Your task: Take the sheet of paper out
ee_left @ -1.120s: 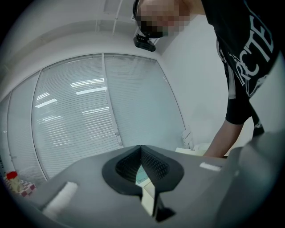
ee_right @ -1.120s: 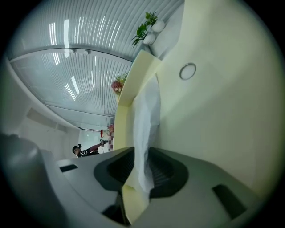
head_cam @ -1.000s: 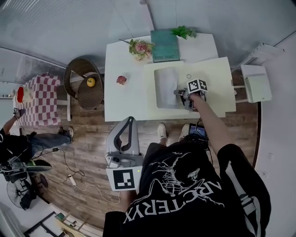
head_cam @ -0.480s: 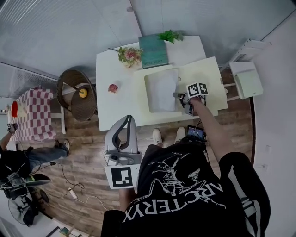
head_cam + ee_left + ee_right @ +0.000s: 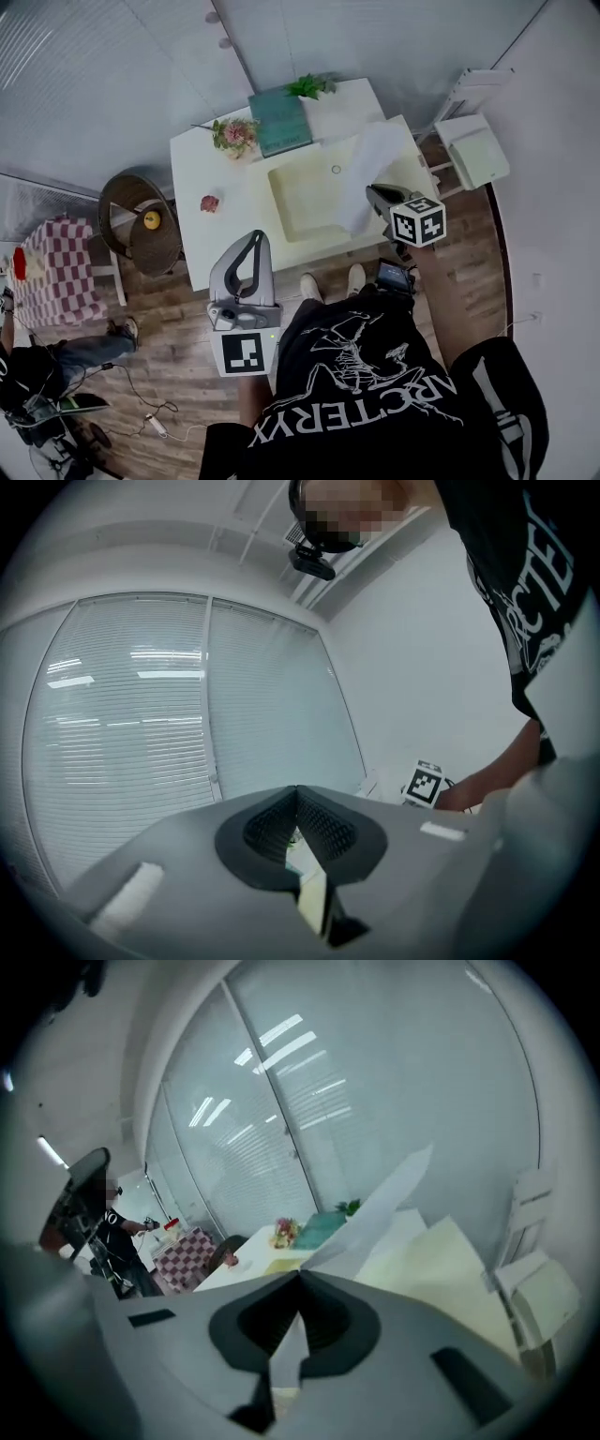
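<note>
The right gripper has its jaws closed on the near edge of the sheet of paper. The sheet stands up off the surface at a slant, its far end in the air above the pale yellow mat, which lies on the white surface and overhangs its near edge. Its own view shows the paper running through the closed jaws and fanning out beyond them.

The left gripper is held low in front of the person's black shirt, well apart from the surface, with its jaw tips together and nothing between them.

At the surface's far side sit a teal book, a bunch of flowers and a small green plant (the book lies between the other two).
</note>
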Demonstrator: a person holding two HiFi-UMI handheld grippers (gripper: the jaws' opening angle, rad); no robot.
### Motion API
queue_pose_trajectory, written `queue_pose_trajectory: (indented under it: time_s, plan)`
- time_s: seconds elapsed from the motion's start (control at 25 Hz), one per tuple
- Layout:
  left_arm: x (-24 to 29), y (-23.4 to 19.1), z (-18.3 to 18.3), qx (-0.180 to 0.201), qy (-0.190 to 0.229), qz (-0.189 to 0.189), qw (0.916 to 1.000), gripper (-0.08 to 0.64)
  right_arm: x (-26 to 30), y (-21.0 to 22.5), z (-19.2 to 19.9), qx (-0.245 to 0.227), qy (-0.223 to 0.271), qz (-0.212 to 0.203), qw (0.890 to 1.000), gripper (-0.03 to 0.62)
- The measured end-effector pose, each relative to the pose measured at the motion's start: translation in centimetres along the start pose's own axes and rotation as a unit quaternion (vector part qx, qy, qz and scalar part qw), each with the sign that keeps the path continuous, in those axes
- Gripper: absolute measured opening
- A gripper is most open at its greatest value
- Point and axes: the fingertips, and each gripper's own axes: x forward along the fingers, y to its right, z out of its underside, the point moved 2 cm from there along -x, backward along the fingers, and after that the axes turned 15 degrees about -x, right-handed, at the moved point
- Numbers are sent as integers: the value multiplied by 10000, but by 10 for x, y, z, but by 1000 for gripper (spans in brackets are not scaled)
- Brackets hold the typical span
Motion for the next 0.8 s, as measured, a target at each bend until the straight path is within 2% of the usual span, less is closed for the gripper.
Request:
queue_pose_trajectory:
  time_s: [0.16, 0.32, 0.64, 0.8]
  plan:
    - [6, 1, 0, -27, 45, 114, 9999, 12, -38, -14, -50, -668, 673, 440, 9945, 12]
    - [10, 3, -3, -69, 76, 178, 9998, 12, -72, -29, -97, -1349, 1290, 845, 9788, 12]
    - [14, 4, -3, -69, 120, 191, 9997, 12, -108, -49, -146, -2036, 2066, 1308, 9480, 12]
    - [16, 1, -6, -43, 195, 110, 9997, 12, -120, -64, -161, -2209, 2429, 1325, 9352, 12]
